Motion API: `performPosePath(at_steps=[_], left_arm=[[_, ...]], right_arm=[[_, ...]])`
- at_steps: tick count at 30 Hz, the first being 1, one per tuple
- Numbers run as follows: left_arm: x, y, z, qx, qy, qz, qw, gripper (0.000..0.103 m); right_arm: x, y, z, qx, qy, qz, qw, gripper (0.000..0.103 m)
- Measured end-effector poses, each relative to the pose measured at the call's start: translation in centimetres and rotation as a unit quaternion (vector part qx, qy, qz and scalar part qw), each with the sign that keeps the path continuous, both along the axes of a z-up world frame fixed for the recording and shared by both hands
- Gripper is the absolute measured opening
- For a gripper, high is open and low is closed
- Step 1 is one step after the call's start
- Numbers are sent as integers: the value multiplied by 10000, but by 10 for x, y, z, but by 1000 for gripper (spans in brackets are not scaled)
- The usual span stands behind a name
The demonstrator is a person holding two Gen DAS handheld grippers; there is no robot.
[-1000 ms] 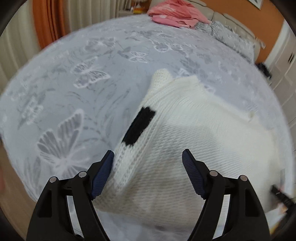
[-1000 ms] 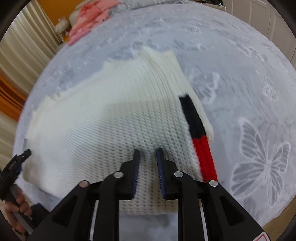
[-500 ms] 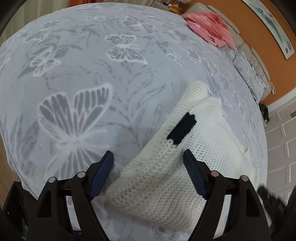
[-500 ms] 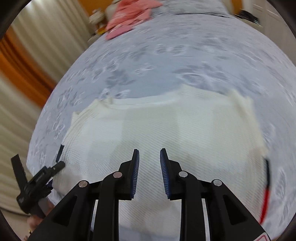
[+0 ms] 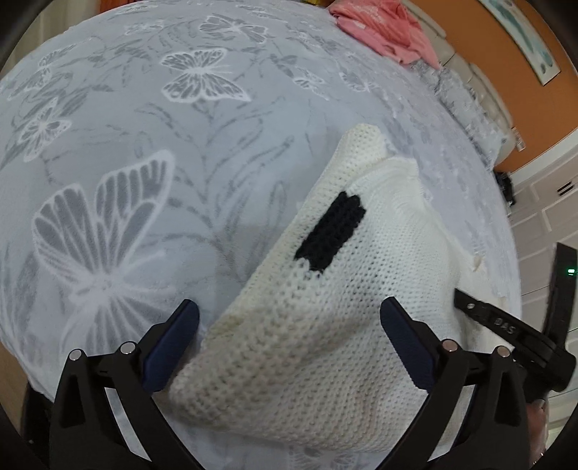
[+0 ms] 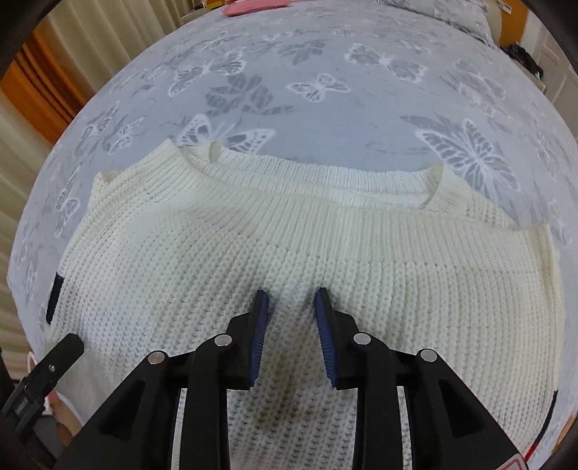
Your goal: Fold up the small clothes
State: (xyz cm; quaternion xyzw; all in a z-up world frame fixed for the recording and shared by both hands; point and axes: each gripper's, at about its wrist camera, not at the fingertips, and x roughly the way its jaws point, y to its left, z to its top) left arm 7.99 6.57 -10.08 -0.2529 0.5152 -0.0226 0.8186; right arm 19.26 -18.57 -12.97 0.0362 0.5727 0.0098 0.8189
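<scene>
White knit sweater [image 6: 307,260] lies flat on the butterfly-print bedspread [image 6: 325,90], neckline away from right cam; left gripper [image 5: 289,325] jaws opening wide, straddling the sweater's corner, no grip; right gripper [image 6: 290,314] jaws opening, narrow gap, above mid-sweater, nothing pinched.

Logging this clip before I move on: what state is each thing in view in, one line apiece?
White knit sweater: lying flat on the bed, partly folded, neckline away from the right camera, held by neither claw.
Left claw: jaws wide and opening, sweater corner between them, pads not pressing.
Right claw: jaws narrowly apart and opening, over the sweater's middle, nothing pinched.
Pink garment: crumpled at the bed's far end.
Butterfly bedspread: spread smooth.
</scene>
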Motion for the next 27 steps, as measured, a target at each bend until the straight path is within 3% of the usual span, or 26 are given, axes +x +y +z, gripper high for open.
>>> performPosePath(at_steps=[5,6,7,8,9,10,13,15,21,27], left_arm=[[-2,1,1,-121,-128,4,9998,91],[-2,-1,1,-157,-146,-88,9997,77],[-2,-4,1,-230,-140,-199,9994,55],[0,-8,-2,-344,-68,-324,9989,48],[2,-9,-3,-493,-29,-404,9980,32],[4,-9,-2,-786,34,-459,9958,29],[4,-4,14,-1205,-132,-362,9920,25],[0,-12,45,-1314,-480,-479,9890,24],[-12,-80,113,-1272,-1098,-1318,9769,22],[-24,-135,125,-802,-1252,-1652,9750,22]], right_arm=[[7,-1,-4,54,133,73,9999,28],[7,-2,-4,74,141,68,9998,28],[7,-3,-4,114,147,43,9998,29],[10,-3,-6,148,154,17,9998,29],[10,-3,-5,167,157,3,9997,29],[10,-3,-5,158,160,9,9997,29],[11,0,-5,50,131,96,9999,29],[11,0,-5,43,102,134,9998,29],[12,-4,-6,151,26,167,9997,29],[7,-14,-7,505,-124,207,9984,29]])
